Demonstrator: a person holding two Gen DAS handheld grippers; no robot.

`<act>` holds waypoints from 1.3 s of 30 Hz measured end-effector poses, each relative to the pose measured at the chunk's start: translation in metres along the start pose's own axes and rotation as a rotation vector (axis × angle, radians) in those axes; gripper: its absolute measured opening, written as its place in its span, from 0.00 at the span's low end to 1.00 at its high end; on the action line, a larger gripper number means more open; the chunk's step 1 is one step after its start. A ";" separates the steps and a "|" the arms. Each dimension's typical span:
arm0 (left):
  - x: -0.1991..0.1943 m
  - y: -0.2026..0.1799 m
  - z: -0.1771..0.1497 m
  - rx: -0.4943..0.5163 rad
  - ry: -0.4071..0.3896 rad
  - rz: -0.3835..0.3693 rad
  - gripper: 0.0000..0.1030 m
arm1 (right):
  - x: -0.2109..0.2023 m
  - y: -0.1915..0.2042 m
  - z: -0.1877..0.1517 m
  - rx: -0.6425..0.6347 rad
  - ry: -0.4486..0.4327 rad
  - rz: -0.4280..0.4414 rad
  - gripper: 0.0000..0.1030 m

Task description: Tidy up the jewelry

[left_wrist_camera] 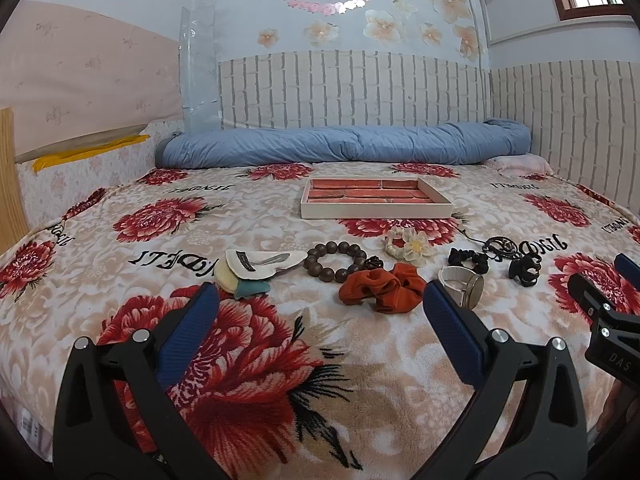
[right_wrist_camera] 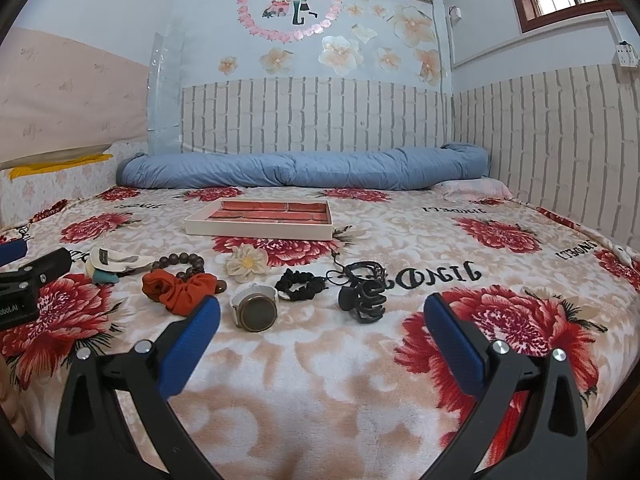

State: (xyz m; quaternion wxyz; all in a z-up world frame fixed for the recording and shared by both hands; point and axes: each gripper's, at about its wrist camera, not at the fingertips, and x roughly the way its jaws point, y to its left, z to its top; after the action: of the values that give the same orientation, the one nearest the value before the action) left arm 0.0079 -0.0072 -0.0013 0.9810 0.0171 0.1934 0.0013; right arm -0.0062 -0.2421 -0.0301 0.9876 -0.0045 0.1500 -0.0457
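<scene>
Rust-orange scrunchie (left_wrist_camera: 382, 286) lies just beyond the spread left tool (left_wrist_camera: 320, 300).

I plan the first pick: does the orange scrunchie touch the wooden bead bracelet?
Touching. In the left wrist view, the orange scrunchie overlaps the wooden bead bracelet with no blanket between them.

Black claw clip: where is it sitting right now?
In the right wrist view the black claw clip lies on the blanket right of centre, beside the black scrunchie and right of the watch, nearer than the tray.
</scene>
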 end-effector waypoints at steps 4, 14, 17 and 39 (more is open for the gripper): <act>0.001 0.000 0.000 0.002 -0.001 0.002 0.95 | 0.000 0.000 0.000 0.000 0.000 0.001 0.96; -0.003 0.001 0.000 0.000 -0.002 0.001 0.95 | 0.000 -0.001 0.000 0.002 0.000 0.000 0.96; -0.001 0.000 0.000 0.001 -0.002 0.001 0.95 | 0.000 -0.001 0.000 0.003 0.002 0.001 0.96; 0.006 -0.003 0.000 0.009 0.004 -0.003 0.95 | 0.011 0.001 -0.003 0.000 0.019 0.007 0.96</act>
State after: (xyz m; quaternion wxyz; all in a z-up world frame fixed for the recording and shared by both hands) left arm 0.0132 -0.0100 -0.0032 0.9805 0.0211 0.1954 -0.0010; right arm 0.0032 -0.2422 -0.0365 0.9863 -0.0034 0.1592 -0.0424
